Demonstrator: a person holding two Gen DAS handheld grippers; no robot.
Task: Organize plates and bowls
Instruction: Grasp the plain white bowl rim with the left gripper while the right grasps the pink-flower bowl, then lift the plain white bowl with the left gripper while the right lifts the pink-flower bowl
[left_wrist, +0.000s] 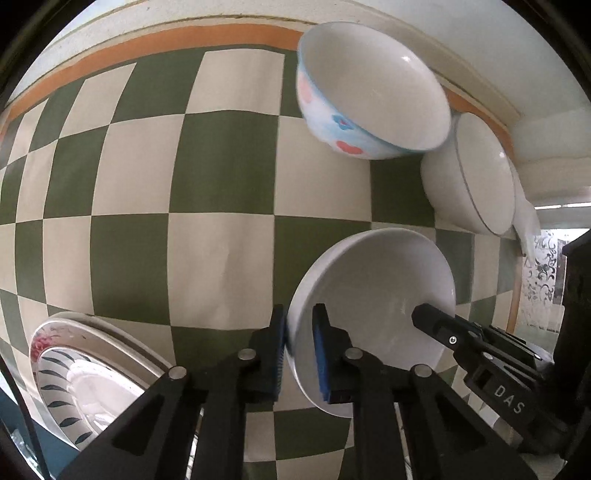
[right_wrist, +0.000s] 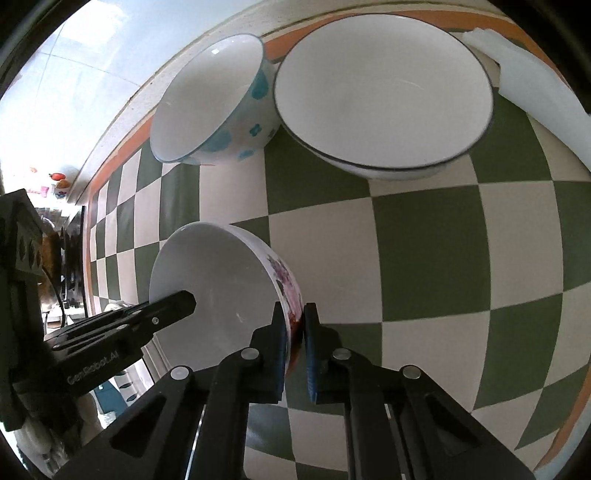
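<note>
The rim of a white bowl (left_wrist: 373, 302) is clamped between the blue pads of the left gripper (left_wrist: 299, 347), one pad outside the wall and one inside. The opposite rim of the same bowl, where a purple-and-red flower print is seen on the outer wall, is pinched by the right gripper (right_wrist: 295, 343) in the same way, so the bowl is held by both grippers at once. In each wrist view the other gripper's black finger is seen reaching over the far rim into the glossy, smooth, round hollow. Whether the bowl's base touches the surface (left_wrist: 221, 166) cannot be told.

The surface is covered by a flat cloth of green and cream squares, bordered by an orange band along its far edge. At the near left edge, in the left view, a shallow plate (left_wrist: 92, 376) with dark leaf-shaped strokes is nested in a wider plate with a red flower on its rim.

Towards the far edge, well apart from the held bowl, two more glazed bowls stand just beside each other: a deep patterned bowl (right_wrist: 214, 99) with blue and pink shapes on its outer wall, and a wide white bowl (right_wrist: 384, 92) with a thin dark rim line. Beside the latter, at the far right corner, a pale translucent sheet (right_wrist: 532, 99) is seen.
</note>
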